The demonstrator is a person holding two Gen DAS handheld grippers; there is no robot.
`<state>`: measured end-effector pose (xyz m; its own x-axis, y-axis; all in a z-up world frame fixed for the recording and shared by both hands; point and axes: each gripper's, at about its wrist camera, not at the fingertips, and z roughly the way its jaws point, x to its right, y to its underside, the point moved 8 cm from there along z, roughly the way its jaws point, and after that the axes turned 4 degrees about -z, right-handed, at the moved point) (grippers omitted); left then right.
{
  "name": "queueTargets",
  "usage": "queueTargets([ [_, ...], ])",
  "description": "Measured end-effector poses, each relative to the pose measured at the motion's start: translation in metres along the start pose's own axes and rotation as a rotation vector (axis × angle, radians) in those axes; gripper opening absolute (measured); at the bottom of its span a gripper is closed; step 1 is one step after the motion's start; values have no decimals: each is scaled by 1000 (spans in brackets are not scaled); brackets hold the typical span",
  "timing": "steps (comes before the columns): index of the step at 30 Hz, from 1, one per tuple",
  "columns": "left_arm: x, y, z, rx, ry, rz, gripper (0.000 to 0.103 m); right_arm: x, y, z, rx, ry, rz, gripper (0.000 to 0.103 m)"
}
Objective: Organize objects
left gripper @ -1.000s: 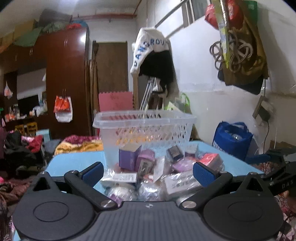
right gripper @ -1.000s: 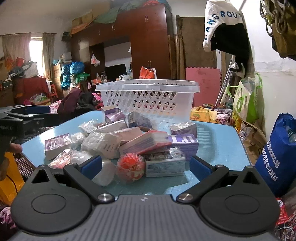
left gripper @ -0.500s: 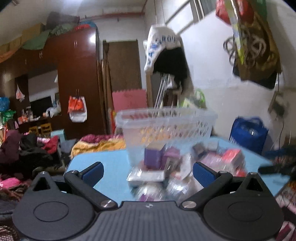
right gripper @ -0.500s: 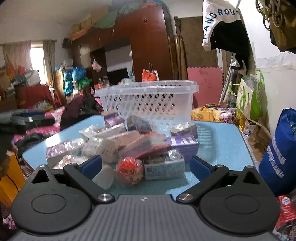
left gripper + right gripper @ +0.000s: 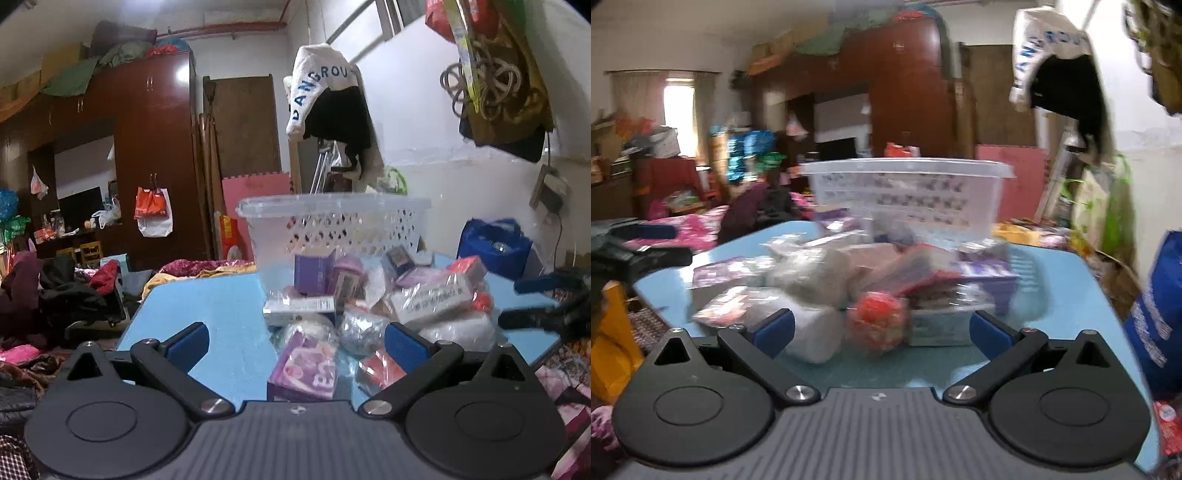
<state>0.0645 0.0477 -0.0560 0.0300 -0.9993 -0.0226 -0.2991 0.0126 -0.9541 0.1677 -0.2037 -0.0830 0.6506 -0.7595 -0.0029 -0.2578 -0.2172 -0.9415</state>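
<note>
Just ahead of the left gripper [image 5: 295, 341], between its spread blue-padded fingers [image 5: 186, 341] and holding nothing, a purple printed cardboard box [image 5: 304, 367] is lying tilted at the near edge of a heap of small packets on the light blue table [image 5: 207, 310]. Beyond the box, a shiny plastic-wrapped ball [image 5: 360, 328] and a clear-wrapped white packet with printed text [image 5: 432, 299] are sitting in the pile, and behind them all the translucent white perforated plastic basket [image 5: 334, 225] is standing upright.

In front of the right gripper [image 5: 881, 330], likewise splayed and empty, an orange-red crinkly wrapped ball [image 5: 877, 317] is sitting nearly between the finger pads, with a soft white wrapped bundle [image 5: 812, 332] just to its left and a flat pale boxed packet [image 5: 940, 325] to its right. This view is blurring, so finer detail is not readable.

These goods are looking light. The cardboard boxes should be stiff enough to be pinched across their narrow faces, though a hard squeeze could be denting them. The film-wrapped items are likely slippery and yielding, so the pads should be closing across the bulk of the body rather than on loose wrapper. The round ones may be rolling away when nudged; taking them squarely across the widest part seems safest. Since the packets are leaning on one another, lifting one could be shifting its neighbours.
</note>
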Motion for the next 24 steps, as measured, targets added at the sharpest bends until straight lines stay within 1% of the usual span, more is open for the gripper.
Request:
queueTargets([
  [2, 0, 7, 7, -22, 2, -7, 99, 10, 3, 3, -17, 28, 12, 103],
  [4, -2, 14, 12, -43, 2, -25, 98, 11, 5, 4, -16, 17, -3, 95],
  [5, -4, 17, 13, -50, 2, -30, 98, 10, 5, 5, -18, 9, -14, 85],
  [6, -4, 20, 15, -54, -1, -28, 97, 11, 7, 6, -21, 5, -18, 77],
  [8, -4, 24, 18, -60, -16, -8, 97, 8, 7, 10, -32, -16, -28, 68],
  [11, -5, 30, 24, -68, -22, -9, 94, 3, 8, 17, -37, -47, -26, 62],
  [15, -3, 31, 30, -66, -43, 19, 92, -7, 8, 21, -25, -48, -45, 61],
  [16, -3, 32, 32, -64, -42, 18, 89, -8, 8, 22, -19, -44, -51, 61],
  [17, -3, 32, 33, -61, -39, 11, 87, -9, 8, 24, -18, -41, -57, 59],
  [18, -3, 32, 34, -63, -32, 4, 82, -8, 7, 25, -16, -37, -59, 54],
  [19, -4, 32, 35, -67, -27, -3, 73, -8, 8, 26, -17, -42, -60, 50],
  [20, -5, 32, 35, -74, -20, -11, 68, -8, 10, 27, -20, -50, -58, 47],
  [21, -5, 33, 37, -80, -14, -13, 59, -8, 11, 26, -14, -50, -56, 47],
  [22, -5, 33, 37, -85, -13, -11, 53, -8, 11, 25, -12, -49, -59, 47],
  [24, -7, 33, 36, -76, -34, -10, 51, -7, 10, 20, -2, -44, -64, 47],
])
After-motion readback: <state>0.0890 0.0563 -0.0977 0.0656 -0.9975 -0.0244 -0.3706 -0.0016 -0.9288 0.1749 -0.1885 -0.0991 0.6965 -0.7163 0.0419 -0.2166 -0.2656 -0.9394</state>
